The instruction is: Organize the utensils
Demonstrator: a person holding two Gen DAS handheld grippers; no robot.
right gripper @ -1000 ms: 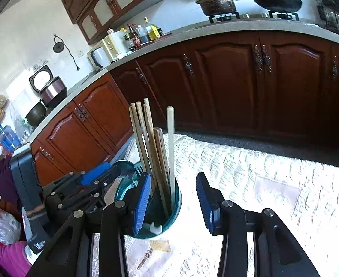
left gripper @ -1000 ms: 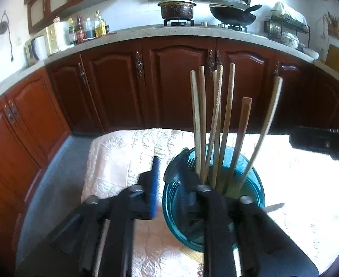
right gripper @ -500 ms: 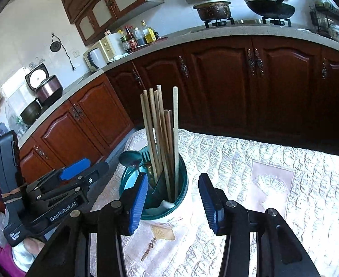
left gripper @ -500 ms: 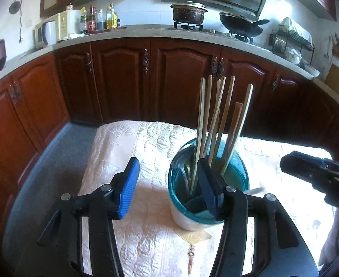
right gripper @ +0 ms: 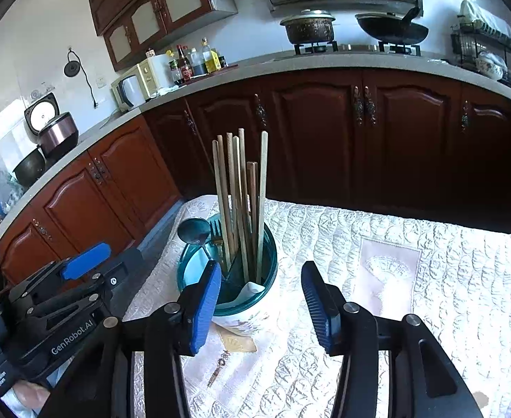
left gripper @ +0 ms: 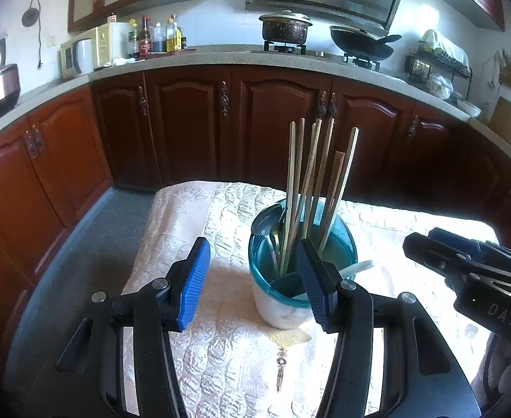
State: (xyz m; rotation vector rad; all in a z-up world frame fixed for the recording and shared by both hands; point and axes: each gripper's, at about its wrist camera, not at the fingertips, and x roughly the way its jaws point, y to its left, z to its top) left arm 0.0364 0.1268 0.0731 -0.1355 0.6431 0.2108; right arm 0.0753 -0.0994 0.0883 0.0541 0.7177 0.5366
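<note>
A teal-rimmed white utensil holder [left gripper: 280, 308] stands on the quilted table and also shows in the right wrist view [right gripper: 267, 257]. It holds several wooden chopsticks [left gripper: 313, 181], a metal spoon [right gripper: 193, 231], a fork [right gripper: 216, 235] and a white spoon [left gripper: 356, 266]. My left gripper [left gripper: 253, 284] is open and empty, just in front of the holder, its right finger beside the rim. My right gripper [right gripper: 262, 308] is open and empty, close in front of the holder. Each gripper shows in the other's view: the right one [left gripper: 464, 268] and the left one [right gripper: 64, 289].
The table carries a cream quilted cloth [right gripper: 412, 278] with a small tassel [left gripper: 281, 365] lying in front of the holder. Dark red cabinets [left gripper: 273, 129] and a counter with a pot [left gripper: 285, 28] and wok stand beyond. Floor [left gripper: 92, 244] lies to the left.
Both grippers have drawn back and up from the holder. My left gripper, earlier tight around the holder's rim, now stands open in front of it. The holder looks smaller in both views.
</note>
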